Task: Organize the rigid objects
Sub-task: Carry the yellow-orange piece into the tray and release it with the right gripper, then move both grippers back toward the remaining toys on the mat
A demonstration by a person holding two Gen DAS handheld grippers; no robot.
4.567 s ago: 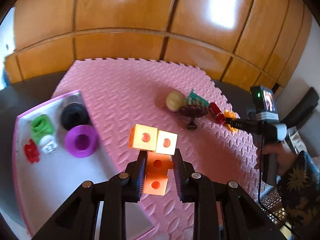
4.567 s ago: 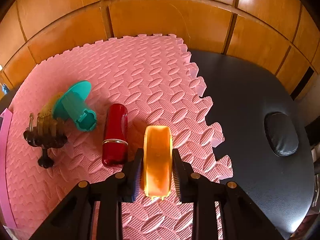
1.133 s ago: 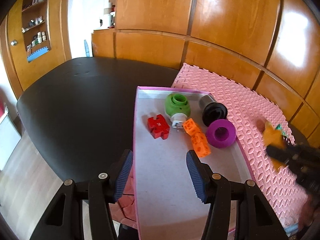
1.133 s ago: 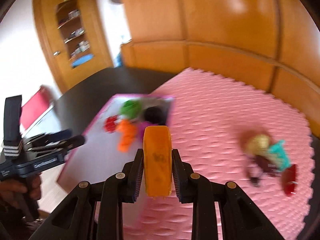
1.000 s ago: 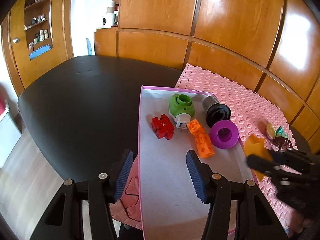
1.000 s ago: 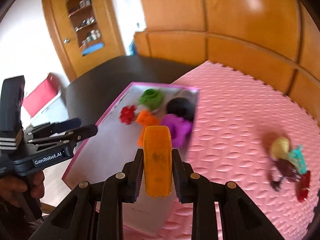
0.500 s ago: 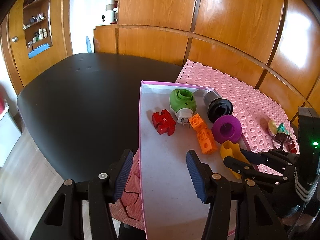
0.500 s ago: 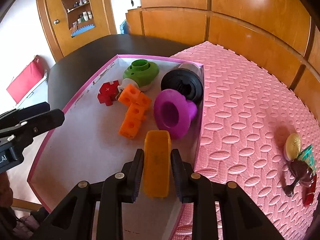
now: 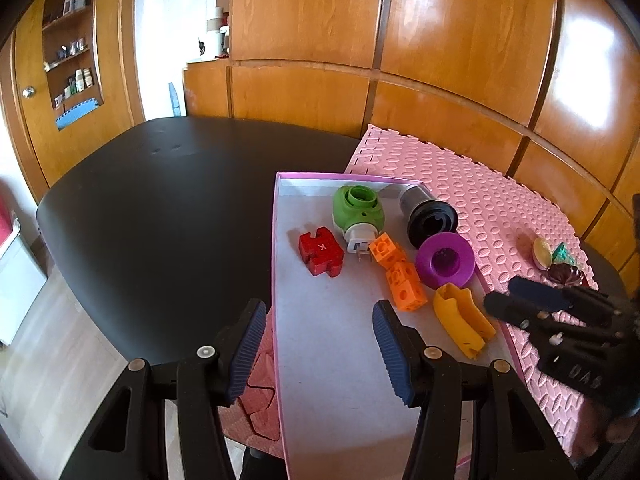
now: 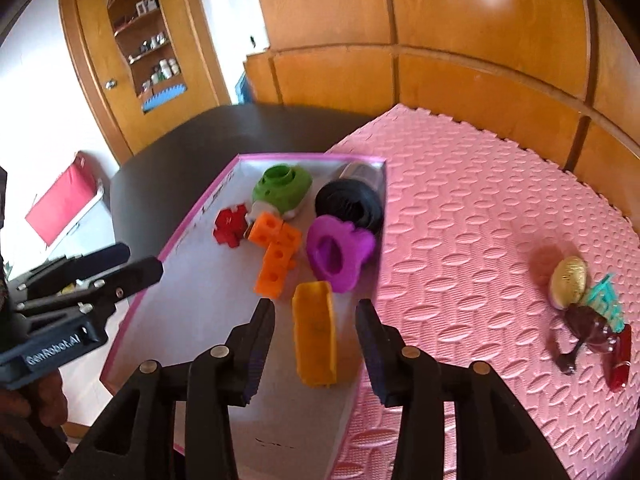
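Since half a second ago the right gripper point(image 10: 315, 322) lets go: its jaws have just been opening, and the yellow-orange curved piece point(image 10: 315, 338) that was pinched between them now lies loose on the floor of the pink-rimmed tray point(image 10: 192, 220), pads clear of it on both sides. From the left wrist view that piece point(image 9: 464, 320) sits near the tray's right edge, just beside the purple ring point(image 9: 445, 260) and the orange linked cubes point(image 9: 398, 276). Right gripper point(image 9: 520, 300) is over the tray's right rim point(image 9: 276, 240) there, empty. Left gripper point(image 9: 320, 350) hovers over the tray's near left edge, jaws spread, nothing between them. Also in the tray: red puzzle piece point(image 9: 321, 253), green plug adapter point(image 9: 359, 216), black cylinder point(image 9: 430, 220). Tray sits partly on the pink foam mat point(image 10: 480, 220) atop a black table point(image 9: 160, 208). On the mat, well apart from the tray: gold egg-shaped item point(image 10: 569, 280), teal piece point(image 10: 606, 300), dark brown goblet-like item point(image 10: 584, 330), red tube point(image 10: 620, 358), clustered together.
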